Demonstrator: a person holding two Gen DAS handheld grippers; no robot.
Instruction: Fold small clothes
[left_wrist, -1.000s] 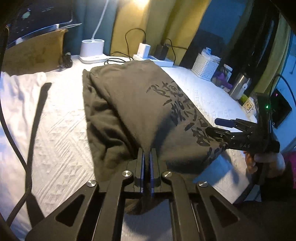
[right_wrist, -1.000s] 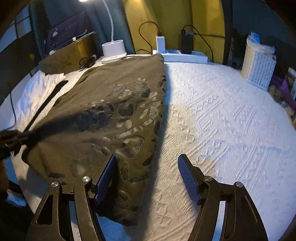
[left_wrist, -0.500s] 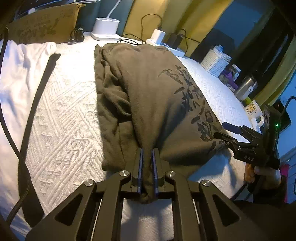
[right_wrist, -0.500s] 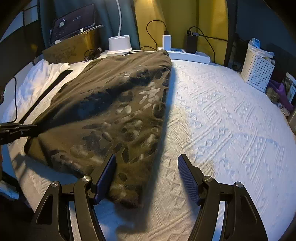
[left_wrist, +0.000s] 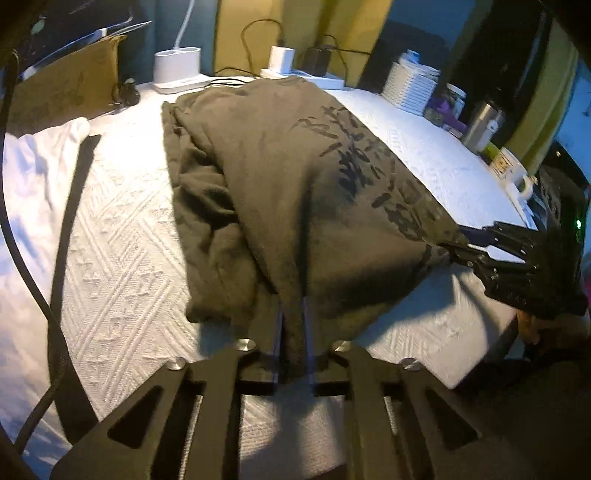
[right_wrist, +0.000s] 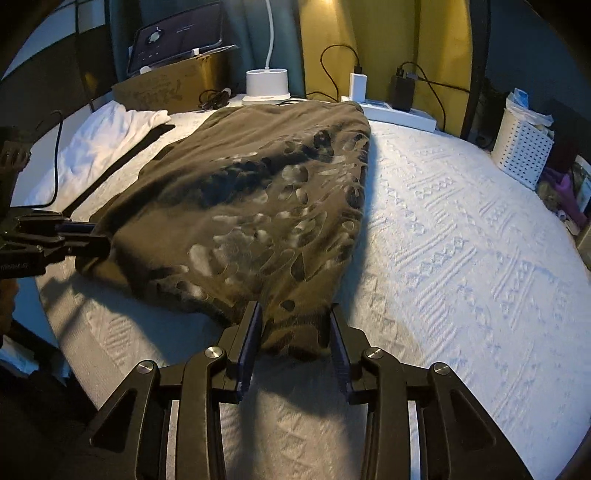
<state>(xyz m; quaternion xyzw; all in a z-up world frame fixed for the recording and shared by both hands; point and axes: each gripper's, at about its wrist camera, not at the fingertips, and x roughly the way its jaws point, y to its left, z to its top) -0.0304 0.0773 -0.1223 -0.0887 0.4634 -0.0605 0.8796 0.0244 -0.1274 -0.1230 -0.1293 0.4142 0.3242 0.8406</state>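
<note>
A dark olive sweatshirt (left_wrist: 295, 184) with a black print lies lengthwise on the white textured bedspread (right_wrist: 461, 258). My left gripper (left_wrist: 293, 317) is shut on a fold of its near hem, which is drawn taut. In the right wrist view the same gripper (right_wrist: 99, 243) grips the sweatshirt (right_wrist: 240, 206) at its left corner. My right gripper (right_wrist: 295, 326) straddles the near right corner. Its jaws are closing, and the bunched cloth fills the gap between them. From the left wrist view the right gripper (left_wrist: 458, 245) meets that corner at the bed's edge.
A white garment (left_wrist: 37, 177) and a black strap (left_wrist: 74, 206) lie left of the sweatshirt. At the head of the bed are a cardboard box (left_wrist: 62, 85), a white lamp base (left_wrist: 177, 70) and a power strip (right_wrist: 399, 112). A white basket (right_wrist: 524, 147), steel tumbler (left_wrist: 482, 122) and mug (left_wrist: 513, 173) stand on the right.
My right gripper has slid over the sweatshirt's near right corner and its jaws have narrowed around it. The left gripper has kept its grip on the hem.
</note>
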